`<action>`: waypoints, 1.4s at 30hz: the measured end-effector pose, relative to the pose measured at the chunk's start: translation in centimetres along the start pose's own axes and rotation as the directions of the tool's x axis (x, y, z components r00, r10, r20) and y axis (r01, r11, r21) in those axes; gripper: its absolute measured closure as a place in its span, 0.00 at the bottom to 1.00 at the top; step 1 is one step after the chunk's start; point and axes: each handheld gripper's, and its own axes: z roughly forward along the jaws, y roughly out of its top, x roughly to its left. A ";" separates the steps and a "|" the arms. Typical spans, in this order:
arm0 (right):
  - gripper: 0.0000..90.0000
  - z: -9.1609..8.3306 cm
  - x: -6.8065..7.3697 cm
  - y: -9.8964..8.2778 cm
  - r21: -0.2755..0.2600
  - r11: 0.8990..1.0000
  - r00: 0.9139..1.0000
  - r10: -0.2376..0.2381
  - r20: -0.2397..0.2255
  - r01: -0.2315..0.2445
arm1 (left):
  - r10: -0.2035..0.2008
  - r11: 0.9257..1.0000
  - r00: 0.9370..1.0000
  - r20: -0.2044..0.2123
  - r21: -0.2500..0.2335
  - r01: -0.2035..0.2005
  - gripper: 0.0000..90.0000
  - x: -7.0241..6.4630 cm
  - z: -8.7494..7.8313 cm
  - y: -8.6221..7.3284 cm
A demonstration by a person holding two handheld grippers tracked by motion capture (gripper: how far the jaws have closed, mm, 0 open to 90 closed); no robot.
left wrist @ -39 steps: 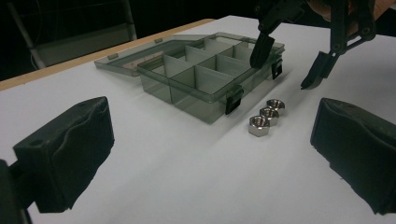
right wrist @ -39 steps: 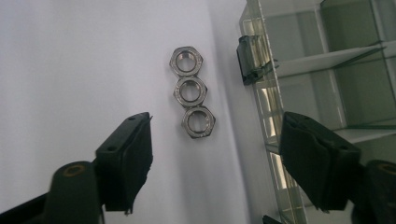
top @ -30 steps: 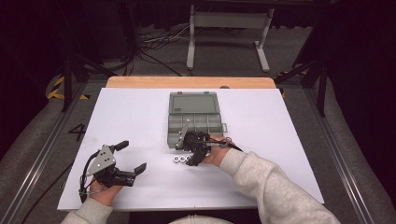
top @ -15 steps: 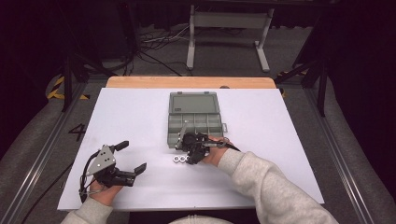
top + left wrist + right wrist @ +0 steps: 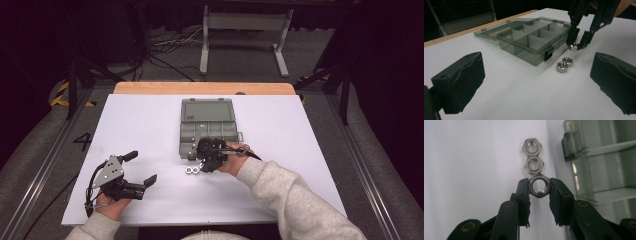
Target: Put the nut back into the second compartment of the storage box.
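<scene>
From my seat, the far left is a dark room: a grey floor, black-and-yellow tape point(image 5: 59, 93) on it, and loose cables point(image 5: 165, 47) trailing beyond the tabletop. The tabletop point(image 5: 150, 125) itself wears a smooth, matte white sheet, with a strip of bare wood point(image 5: 200, 88) along the far edge.

At the near left of the high view my left tool point(image 5: 141, 167) rests on the sheet with its jaws spread wide and nothing between them. Its pads point(image 5: 461, 80) are black, soft-looking and wrinkled; a grey three-cornered plate point(image 5: 111, 170) sits on top.

Moving right, two loose hex nuts point(image 5: 533, 155) lie touching each other on the white sheet, bright metal, six-sided with round threaded bores, just beside the organiser box.

Next comes my right tool point(image 5: 538, 187), clenched on a third hex nut point(image 5: 539, 186) of the same kind. Its jaws have just been closing, and the pads now press that nut from both sides, right next to the loose pair and close to the box's latch corner.

The organiser box point(image 5: 207, 131) is translucent smoky-grey plastic with its lid point(image 5: 208, 110) swung open away from me, thin dividers forming rectangular compartments, and a dark latch point(image 5: 548, 52) on the near wall.

Beyond it stands a pale metal frame point(image 5: 245, 22). A grey fleecy sleeve point(image 5: 300, 200) comes in at the lower right.
</scene>
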 end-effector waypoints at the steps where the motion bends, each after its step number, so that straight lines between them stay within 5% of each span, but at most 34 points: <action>1: 0.78 -0.8 -0.1 0.2 -0.016 1.000 1.000 -0.001 0.007 0.001 | 0.001 1.000 1.000 0.000 0.000 -0.001 0.01 0.0 0.0 0.0; 12: 0.78 -4.9 -2.7 2.0 -0.085 0.996 0.997 0.030 0.071 -0.024 | -0.006 1.000 1.000 0.000 0.000 0.006 0.01 0.0 -0.1 0.0; 26: 0.78 -5.7 -6.6 3.1 -0.114 0.991 0.988 0.090 0.126 -0.075 | -0.004 1.000 1.000 0.003 0.009 0.004 0.01 0.1 0.0 0.0; 36: 0.78 -4.1 -10.0 2.9 -0.123 0.981 0.972 0.171 0.163 -0.152 | -0.013 1.000 1.000 0.005 0.010 0.013 0.01 0.2 0.0 -0.1; 42: 0.77 -1.9 -11.1 2.5 -0.097 0.979 0.970 0.192 0.146 -0.179 | -0.022 1.000 1.000 0.007 0.011 0.022 0.01 0.2 0.0 -0.1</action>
